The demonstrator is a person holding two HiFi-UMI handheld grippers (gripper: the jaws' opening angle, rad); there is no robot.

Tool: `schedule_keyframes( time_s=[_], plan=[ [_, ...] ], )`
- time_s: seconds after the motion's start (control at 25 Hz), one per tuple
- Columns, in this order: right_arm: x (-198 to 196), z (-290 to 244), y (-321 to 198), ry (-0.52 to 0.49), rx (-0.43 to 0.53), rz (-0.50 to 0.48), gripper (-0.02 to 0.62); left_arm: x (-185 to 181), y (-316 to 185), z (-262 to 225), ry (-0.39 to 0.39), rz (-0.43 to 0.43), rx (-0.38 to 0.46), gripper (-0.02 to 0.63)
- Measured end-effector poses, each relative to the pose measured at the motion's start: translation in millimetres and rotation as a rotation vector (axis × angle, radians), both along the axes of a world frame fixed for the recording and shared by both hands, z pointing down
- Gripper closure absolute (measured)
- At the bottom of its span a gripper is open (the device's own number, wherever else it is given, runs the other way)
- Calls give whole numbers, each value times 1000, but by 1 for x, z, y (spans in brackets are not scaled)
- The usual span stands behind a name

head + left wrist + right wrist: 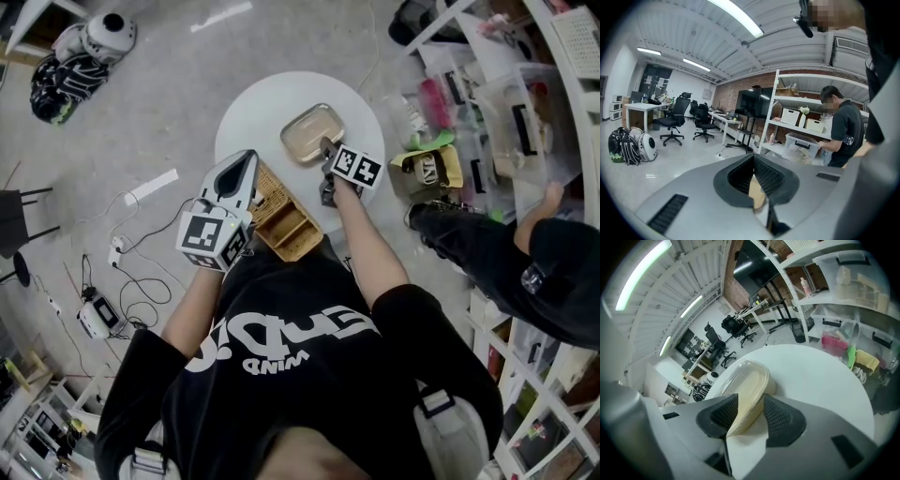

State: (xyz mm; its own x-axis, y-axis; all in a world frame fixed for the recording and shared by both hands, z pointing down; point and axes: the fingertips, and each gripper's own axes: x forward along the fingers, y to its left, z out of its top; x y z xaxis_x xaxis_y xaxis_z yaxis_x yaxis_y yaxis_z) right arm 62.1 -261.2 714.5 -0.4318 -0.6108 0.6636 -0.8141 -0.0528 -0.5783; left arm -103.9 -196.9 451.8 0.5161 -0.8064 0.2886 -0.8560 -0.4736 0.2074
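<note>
The right gripper (746,411) was clamped on the near rim of a beige lidded container (743,378), its two pads pressed to either side of the narrow end. The clear lid was on the container, which lay at the middle of the round white bench (251,111). From the right gripper view its far end seemed to rest on the bench top, though whether the near end was raised a little could not be told. So the grip looked made, but the container had not left the bench.

The left gripper (754,164) hung in the air over the bench's near-left edge, pointing out toward the room, with its jaws drawn together at the tips. A sliver of tan showed low in the gap between them (most likely the basket below seen through the slit, not a thing held), so it looked empty. The wicker basket (281,223) stood on the bench's near edge, just beside the left gripper and apart from the container. Its compartments looked bare as far as the head view showed, and nothing from the container could be seen in it.

As it stood, only the taking hold appeared done; the lid was unopened, the container unmoved from the bench's middle and the basket untouched. A second person (525,262) bent at the shelves to the right, well apart from the bench.
</note>
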Motion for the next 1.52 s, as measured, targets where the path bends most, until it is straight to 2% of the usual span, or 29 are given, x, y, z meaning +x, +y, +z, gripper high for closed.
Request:
schedule_keyframes(
  time_s=[0.08,0.2,0.36,0.44,0.64,0.92,1.12,1.52],
  plan=[
    [0,3,4,-22,-19,13,433,-1,1,1,1,2,3,606],
    [0,-2,6,-20,1,7,448,0,1,0,7,1,-4,606],
    [-2,-4,10,33,6,-30,459,1,3,-2,10,8,-4,606],
    [-1,-2,13,60,-3,-47,444,1,5,-2,11,13,1,607],
    [2,-3,15,85,8,-68,440,4,6,0,12,15,0,607],
    [0,-18,17,64,46,-68,470,6,7,-3,21,12,-4,606],
    [1,-18,19,84,38,-87,485,8,6,-4,25,16,-1,606],
    [-12,-76,11,-16,200,-106,559,8,11,-10,41,5,7,606]
  ],
)
